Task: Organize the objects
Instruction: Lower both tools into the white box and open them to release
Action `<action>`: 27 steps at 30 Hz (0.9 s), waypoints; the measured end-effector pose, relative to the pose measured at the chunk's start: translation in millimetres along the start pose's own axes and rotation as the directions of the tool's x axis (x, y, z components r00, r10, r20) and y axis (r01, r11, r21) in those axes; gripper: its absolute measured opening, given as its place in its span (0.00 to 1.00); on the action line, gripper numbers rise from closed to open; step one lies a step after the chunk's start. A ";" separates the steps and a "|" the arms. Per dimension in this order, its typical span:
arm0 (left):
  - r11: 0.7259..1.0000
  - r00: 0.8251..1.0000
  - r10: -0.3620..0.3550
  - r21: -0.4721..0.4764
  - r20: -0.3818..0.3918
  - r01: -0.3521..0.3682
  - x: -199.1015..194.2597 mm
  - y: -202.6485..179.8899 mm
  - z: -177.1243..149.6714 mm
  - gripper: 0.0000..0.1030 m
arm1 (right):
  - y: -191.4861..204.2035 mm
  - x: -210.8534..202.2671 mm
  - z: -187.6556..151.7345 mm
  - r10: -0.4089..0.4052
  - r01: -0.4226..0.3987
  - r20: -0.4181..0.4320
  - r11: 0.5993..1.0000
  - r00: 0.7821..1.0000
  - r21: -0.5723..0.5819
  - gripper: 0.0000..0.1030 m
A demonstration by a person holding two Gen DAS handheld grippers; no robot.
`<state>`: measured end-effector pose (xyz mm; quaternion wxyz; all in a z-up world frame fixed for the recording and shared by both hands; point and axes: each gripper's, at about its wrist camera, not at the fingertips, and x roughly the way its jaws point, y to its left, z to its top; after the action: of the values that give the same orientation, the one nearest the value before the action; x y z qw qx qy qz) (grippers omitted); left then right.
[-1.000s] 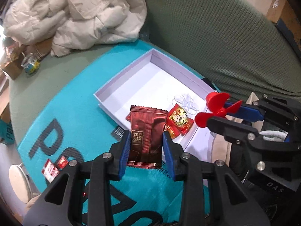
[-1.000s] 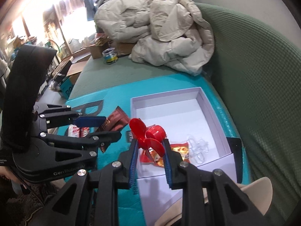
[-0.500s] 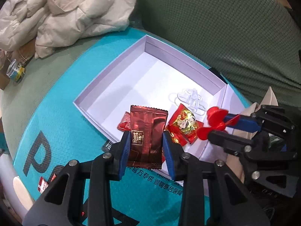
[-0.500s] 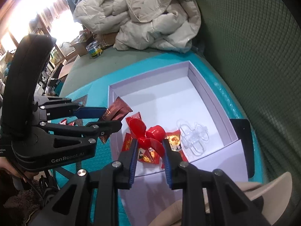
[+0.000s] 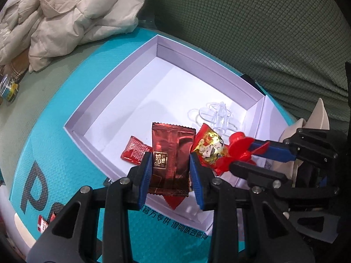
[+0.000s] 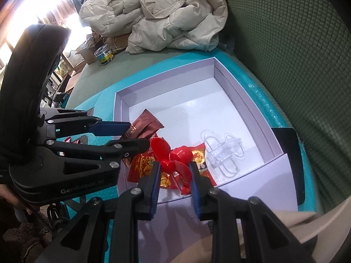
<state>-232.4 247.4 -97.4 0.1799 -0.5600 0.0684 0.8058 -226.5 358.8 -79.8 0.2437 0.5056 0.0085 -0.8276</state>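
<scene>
Pinching a dark red foil packet (image 5: 170, 160) by its two long edges, the left gripper (image 5: 171, 168) holds it upright over the near edge of the white box (image 5: 122, 83); both blue pads press against the wrapper. Just to its right, the right gripper (image 6: 174, 171) is clamped on a red plastic propeller (image 6: 171, 156), whose blades fan out above the fingertips, low over the near part of the box floor.

Beneath the two grippers, on the box floor, lie a small red sachet (image 5: 135, 152) to the left and a red-and-gold candy wrapper (image 5: 209, 145) to the right. A clear plastic propeller (image 6: 221, 153) rests farther right, near the box's right wall. The far half of the floor is bare white.

The box sits on a teal padded mailer (image 5: 50, 129) with large dark lettering, which covers a green cushion seat (image 6: 94, 72). A ribbed green backrest (image 5: 252, 22) rises along the far right. At the far left a crumpled beige jacket (image 5: 70, 15) lies heaped, with a small printed can (image 6: 103, 54) beside it.
</scene>
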 end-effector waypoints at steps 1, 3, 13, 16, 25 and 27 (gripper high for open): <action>1.000 1.000 -0.001 0.003 -0.002 0.001 2.2 -1.0 1.0 0.31 | -0.4 1.2 -0.3 0.000 0.000 0.004 1.000 1.000 -0.007 0.24; 1.000 1.000 -0.010 0.007 0.000 0.010 4.8 -2.6 2.4 0.31 | -1.7 3.0 -0.1 -0.012 0.012 0.011 1.000 1.000 -0.015 0.24; 1.000 1.000 -0.008 0.005 -0.003 0.008 21.1 0.2 9.1 0.31 | -7.2 11.4 1.9 -0.017 0.017 0.022 1.000 1.000 -0.012 0.24; 1.000 1.000 0.009 0.018 -0.016 -0.008 28.7 0.1 11.7 0.31 | -7.3 17.9 0.5 -0.014 0.014 0.002 1.000 1.000 -0.016 0.24; 0.995 0.998 0.050 0.093 -0.047 -0.045 51.4 -9.0 19.7 0.32 | -10.0 34.3 -6.3 -0.041 0.039 -0.044 0.998 0.998 -0.043 0.24; 0.994 0.997 0.061 0.090 -0.047 -0.056 55.4 -10.1 19.2 0.32 | -11.3 35.1 -7.0 -0.039 0.037 -0.040 0.998 0.998 -0.050 0.24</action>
<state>-262.6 274.5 -140.9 0.1792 -0.5688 0.1250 0.7929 -238.3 356.7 -115.3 0.2400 0.5159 0.0436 -0.8212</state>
